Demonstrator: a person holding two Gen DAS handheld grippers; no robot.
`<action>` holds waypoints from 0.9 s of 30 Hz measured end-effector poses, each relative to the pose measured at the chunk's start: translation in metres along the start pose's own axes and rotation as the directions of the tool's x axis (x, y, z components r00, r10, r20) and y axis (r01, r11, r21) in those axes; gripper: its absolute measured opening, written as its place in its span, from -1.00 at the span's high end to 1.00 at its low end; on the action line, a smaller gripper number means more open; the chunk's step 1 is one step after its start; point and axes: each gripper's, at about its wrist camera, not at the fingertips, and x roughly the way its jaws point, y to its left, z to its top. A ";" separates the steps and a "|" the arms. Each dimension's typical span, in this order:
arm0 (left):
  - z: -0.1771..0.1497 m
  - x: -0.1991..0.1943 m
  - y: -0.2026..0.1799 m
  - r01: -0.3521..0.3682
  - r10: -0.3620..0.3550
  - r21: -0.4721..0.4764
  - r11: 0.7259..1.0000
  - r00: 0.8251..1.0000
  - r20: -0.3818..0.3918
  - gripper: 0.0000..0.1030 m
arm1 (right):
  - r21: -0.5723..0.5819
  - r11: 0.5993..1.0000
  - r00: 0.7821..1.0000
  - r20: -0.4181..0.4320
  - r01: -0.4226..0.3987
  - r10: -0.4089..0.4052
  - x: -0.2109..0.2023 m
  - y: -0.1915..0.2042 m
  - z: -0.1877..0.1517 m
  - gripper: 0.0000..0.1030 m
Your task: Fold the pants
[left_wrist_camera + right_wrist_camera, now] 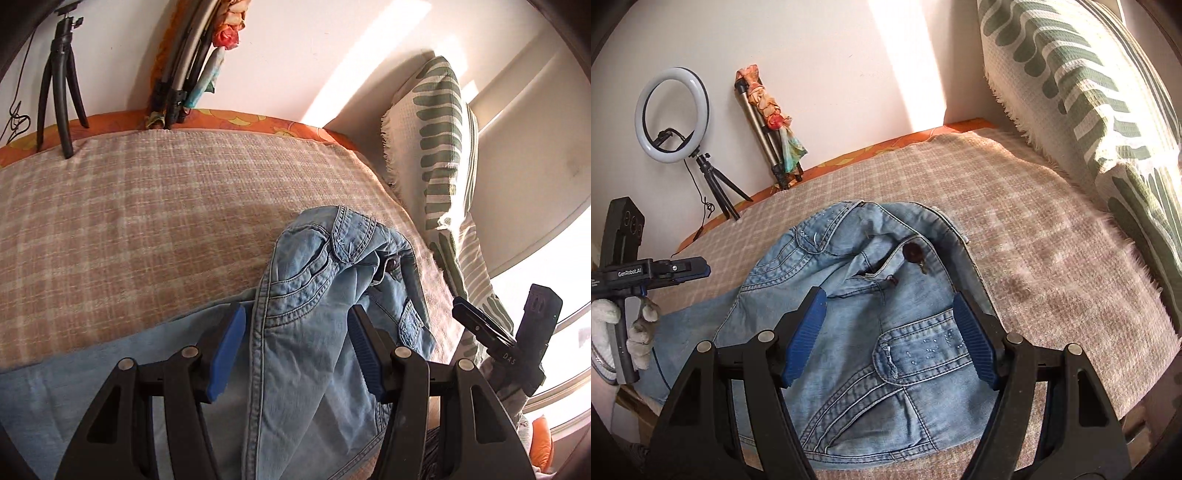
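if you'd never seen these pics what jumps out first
The light blue jeans lie crumpled on the checked blanket, with the open right gripper over their waist. The open left gripper is over them too. Next comes the green-and-white pillow at the right, then the ring light by the wall.

Both of my hand-held grippers are spread wide right now. Left hand-held gripper (295, 347) has its blue pads apart, same on the right hand-held gripper (890, 332). My gloved left hand (626, 332) looks wrapped round its handle, I think.
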 end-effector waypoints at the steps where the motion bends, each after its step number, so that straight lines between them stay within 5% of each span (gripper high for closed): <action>1: 0.003 0.011 0.001 0.000 0.000 -0.011 1.000 1.000 -0.012 -0.07 | 0.009 1.000 1.000 0.006 0.002 -0.002 -0.003 -0.005 0.000 -0.44; 11: 0.017 0.070 0.015 0.026 -0.033 -0.133 0.991 0.998 -0.053 -0.07 | 0.090 0.996 1.000 0.013 0.011 -0.012 -0.010 -0.041 0.000 -0.44; 17: 0.017 0.083 0.007 0.011 -0.017 -0.114 0.993 0.998 -0.054 -0.04 | 0.097 0.995 1.000 0.019 0.014 -0.016 -0.011 -0.043 0.000 -0.44; 20: 0.017 0.081 0.005 0.002 -0.006 -0.106 0.994 0.999 -0.034 0.39 | 0.110 0.994 1.000 0.010 0.007 -0.008 -0.007 -0.043 0.002 -0.44; 21: 0.016 0.079 0.003 0.012 -0.014 -0.095 0.995 1.000 -0.020 0.68 | 0.119 0.993 1.000 0.006 0.000 -0.001 -0.006 -0.044 0.002 -0.44; 27: 0.003 0.052 -0.045 0.029 -0.032 0.079 0.996 0.998 0.046 0.79 | 0.194 0.978 0.997 0.000 -0.074 0.075 -0.003 -0.053 0.004 -0.44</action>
